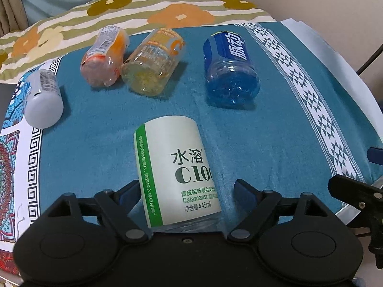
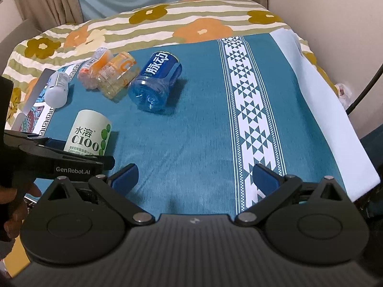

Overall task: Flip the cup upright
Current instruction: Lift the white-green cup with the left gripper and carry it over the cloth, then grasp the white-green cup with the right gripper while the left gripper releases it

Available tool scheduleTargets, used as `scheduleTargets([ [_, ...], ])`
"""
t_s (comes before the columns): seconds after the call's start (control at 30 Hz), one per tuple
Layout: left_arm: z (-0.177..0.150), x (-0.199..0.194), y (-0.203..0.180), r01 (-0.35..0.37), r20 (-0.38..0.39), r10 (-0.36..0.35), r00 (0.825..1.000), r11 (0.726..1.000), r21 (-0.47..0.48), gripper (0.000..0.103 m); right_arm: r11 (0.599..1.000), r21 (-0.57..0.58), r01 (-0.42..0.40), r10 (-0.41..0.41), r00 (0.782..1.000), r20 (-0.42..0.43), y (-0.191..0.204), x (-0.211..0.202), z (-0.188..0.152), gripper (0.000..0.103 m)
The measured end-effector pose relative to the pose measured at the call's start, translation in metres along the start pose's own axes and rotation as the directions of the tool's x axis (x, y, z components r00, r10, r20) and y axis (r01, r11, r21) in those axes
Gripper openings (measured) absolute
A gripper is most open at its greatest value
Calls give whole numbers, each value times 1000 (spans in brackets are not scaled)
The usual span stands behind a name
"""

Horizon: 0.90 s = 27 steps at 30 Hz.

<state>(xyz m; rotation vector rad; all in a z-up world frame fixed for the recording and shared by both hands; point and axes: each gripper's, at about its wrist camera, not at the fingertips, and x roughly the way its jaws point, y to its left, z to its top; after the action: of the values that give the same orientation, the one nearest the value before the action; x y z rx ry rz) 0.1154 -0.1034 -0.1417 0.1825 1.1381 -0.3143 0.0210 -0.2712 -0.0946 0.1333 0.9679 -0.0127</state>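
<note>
Five cut-bottle cups lie on their sides on the teal cloth (image 2: pixel 191 131), and the one that matters is the white cup (image 1: pixel 177 174), nearest you, left of centre. Your left gripper (image 1: pixel 186 191) straddles it with both jaws spread: the left pad looks to be touching or almost touching the label, the right pad stands clearly off it. So nothing is gripped yet; you are lined up across the cup's width, which seems the sensible hold for tipping it up onto its clear base end, the end nearest the gripper body.

Your right gripper (image 2: pixel 194 177) hangs open over bare cloth to the right, holding nothing, well apart from every cup. It seems parked there to keep out of the way.

The other four sit in a row at the far side: grey cup (image 1: pixel 43 100) far left, then orange cup (image 1: pixel 103 57) and yellow cup (image 1: pixel 153 64) touching or nearly so, then blue cup (image 1: pixel 229 71). A strip of open cloth separates them from the white cup, so you likely have room to swing it upright without knocking them.

To the right, the cloth is open as far as the patterned band (image 2: pixel 251 110); beyond that the white edge falls away. On the left, the cloth's key-pattern border (image 1: pixel 33 167) is near, so keep the cup on the teal when you set it down. The bedding underneath may be soft, so plant it flat.
</note>
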Motion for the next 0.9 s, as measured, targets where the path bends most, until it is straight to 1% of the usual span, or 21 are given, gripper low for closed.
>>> scheduleTargets([
  [0.2,0,-12,-1,-10,26,10,1000,1000,8,88,1000,-2,-2,2,1000,2,2,0,2,103],
  [0.43,-4,-43,8,-16,75,17,997,1000,-10,88,1000,-4,-12,12,1000,22,9,-8,12,103],
  [0.47,-6,-49,10,-12,82,13,997,1000,-17,90,1000,-8,-13,13,1000,27,10,-10,15,103],
  [0.5,-8,-55,13,-6,91,9,996,1000,-25,98,1000,-13,-15,16,999,30,11,-11,19,103],
  [0.53,-10,-61,16,-3,102,7,995,999,-34,102,1000,-20,-21,22,999,31,13,-13,24,103],
  [0.57,-13,-68,20,-2,115,7,993,999,-44,102,999,-28,-32,33,999,26,16,-14,30,103],
  [0.63,-17,-77,28,-2,123,9,992,998,-61,103,997,-42,-63,63,998,5,23,-14,42,103],
  [0.73,-22,-85,43,-5,118,16,993,995,-95,103,989,-63,-137,134,990,-54,38,-7,63,103],
  [0.83,-31,-89,62,-20,118,35,992,991,-129,103,976,-79,-203,191,971,-142,58,8,83,103],
  [0.9,-36,-89,74,-42,110,59,992,989,-145,103,969,-65,-239,221,953,-208,72,23,94,103],
])
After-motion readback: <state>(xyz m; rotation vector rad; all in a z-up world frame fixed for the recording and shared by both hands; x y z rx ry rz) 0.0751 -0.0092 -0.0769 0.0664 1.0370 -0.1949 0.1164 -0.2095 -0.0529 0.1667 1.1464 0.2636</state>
